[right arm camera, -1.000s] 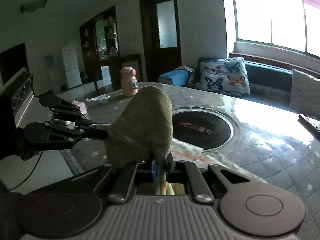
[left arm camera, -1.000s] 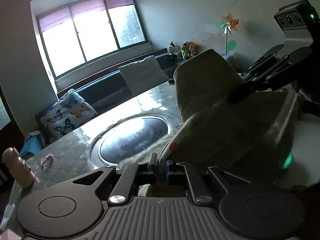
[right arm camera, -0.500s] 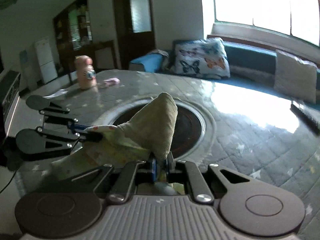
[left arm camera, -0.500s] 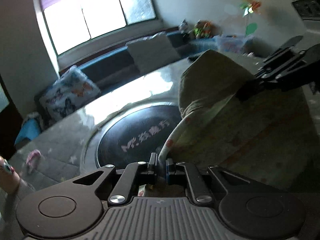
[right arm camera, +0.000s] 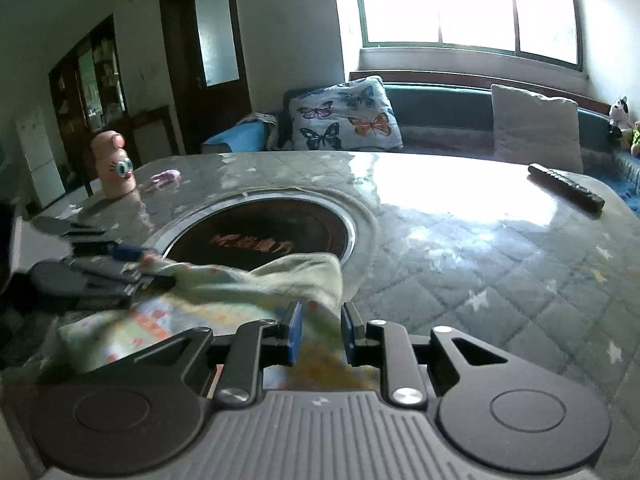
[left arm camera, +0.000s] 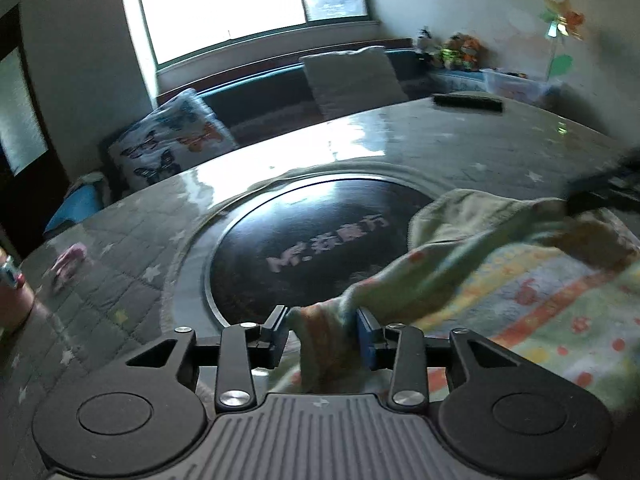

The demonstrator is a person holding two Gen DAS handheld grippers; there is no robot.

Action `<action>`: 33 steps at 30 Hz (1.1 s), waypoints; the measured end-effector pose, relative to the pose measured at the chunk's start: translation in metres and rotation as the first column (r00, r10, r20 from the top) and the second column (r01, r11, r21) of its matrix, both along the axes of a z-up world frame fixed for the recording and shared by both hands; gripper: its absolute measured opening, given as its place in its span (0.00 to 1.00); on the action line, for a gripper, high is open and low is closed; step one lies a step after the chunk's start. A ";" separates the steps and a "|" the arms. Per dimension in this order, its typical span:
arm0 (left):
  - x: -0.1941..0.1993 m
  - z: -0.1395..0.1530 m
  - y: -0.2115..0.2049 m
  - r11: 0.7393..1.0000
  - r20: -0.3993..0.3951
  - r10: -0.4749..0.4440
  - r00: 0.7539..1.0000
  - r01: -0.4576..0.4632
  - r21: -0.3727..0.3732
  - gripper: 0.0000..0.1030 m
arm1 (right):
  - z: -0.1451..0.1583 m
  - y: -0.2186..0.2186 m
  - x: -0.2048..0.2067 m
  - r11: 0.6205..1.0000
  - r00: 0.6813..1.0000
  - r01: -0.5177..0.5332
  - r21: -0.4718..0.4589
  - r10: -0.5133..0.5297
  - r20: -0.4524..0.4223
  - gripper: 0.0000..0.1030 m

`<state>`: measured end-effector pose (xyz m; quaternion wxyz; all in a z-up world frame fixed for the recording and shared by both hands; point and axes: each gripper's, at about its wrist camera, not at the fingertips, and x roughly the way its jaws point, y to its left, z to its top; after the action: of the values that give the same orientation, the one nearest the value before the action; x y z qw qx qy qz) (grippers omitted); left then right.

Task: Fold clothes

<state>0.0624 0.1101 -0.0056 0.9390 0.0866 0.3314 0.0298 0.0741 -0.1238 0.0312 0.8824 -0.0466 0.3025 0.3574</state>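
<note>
The patterned garment (left arm camera: 520, 280) lies low on the quilted table cover (left arm camera: 460, 148), its far edge lapping the rim of the round black inset (left arm camera: 304, 240) at the table's middle. The left gripper (left arm camera: 323, 334) has its jaws parted, with a bunched fold of the cloth standing loosely between them. The right gripper (right arm camera: 318, 334) is likewise spread, a strip of fabric lying in the gap; whether either pad still presses the cloth cannot be told. The two grippers sit at opposite ends of the garment's near edge. Beyond the inset the table is broad and open, save for a dark remote control (right arm camera: 566, 186), a pink figurine (right arm camera: 114, 166) and a small pink object (right arm camera: 164, 179). The cloth is pale yellow-green with orange stripes and red dots.
</note>
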 end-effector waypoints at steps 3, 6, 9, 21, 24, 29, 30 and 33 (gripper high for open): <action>-0.001 0.002 0.011 0.998 0.006 0.057 0.998 -0.057 -0.014 0.40 | -0.008 -0.009 -0.009 1.000 0.999 0.008 0.017 -0.008 -0.035 0.20; -0.006 0.005 0.016 0.996 0.015 0.087 0.996 -0.086 -0.031 0.40 | -0.021 -0.018 -0.005 0.999 0.995 0.052 0.011 -0.050 -0.081 0.20; -0.014 0.008 0.015 0.996 0.028 0.092 0.995 -0.092 -0.018 0.40 | -0.029 -0.030 0.001 0.995 0.990 0.101 0.022 -0.099 -0.098 0.16; -0.017 0.022 -0.007 0.997 0.033 -0.005 0.999 0.007 -0.071 0.37 | -0.009 -0.026 0.006 0.991 0.990 0.117 0.070 -0.111 -0.085 0.18; -0.006 0.023 -0.025 0.993 0.016 -0.071 0.997 0.073 -0.096 0.37 | -0.006 -0.001 0.008 0.997 0.996 0.047 0.066 -0.042 -0.081 0.18; 0.016 0.017 -0.047 0.986 -0.015 -0.129 0.991 0.127 -0.107 0.32 | -0.010 0.020 0.021 0.999 0.996 0.016 0.042 -0.012 -0.089 0.18; 0.020 0.015 -0.049 0.985 -0.022 -0.134 0.991 0.130 -0.111 0.31 | -0.011 0.023 0.023 0.999 0.996 0.014 0.037 -0.011 -0.092 0.18; 0.033 0.011 -0.050 0.985 -0.044 -0.126 0.991 0.119 -0.127 0.31 | -0.015 0.029 0.030 1.000 0.995 0.009 0.019 -0.007 -0.100 0.18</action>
<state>0.0951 0.0605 0.0050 0.9338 0.0490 0.3508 -0.0508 0.1040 -0.0952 0.0163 0.8680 -0.0187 0.3432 0.3585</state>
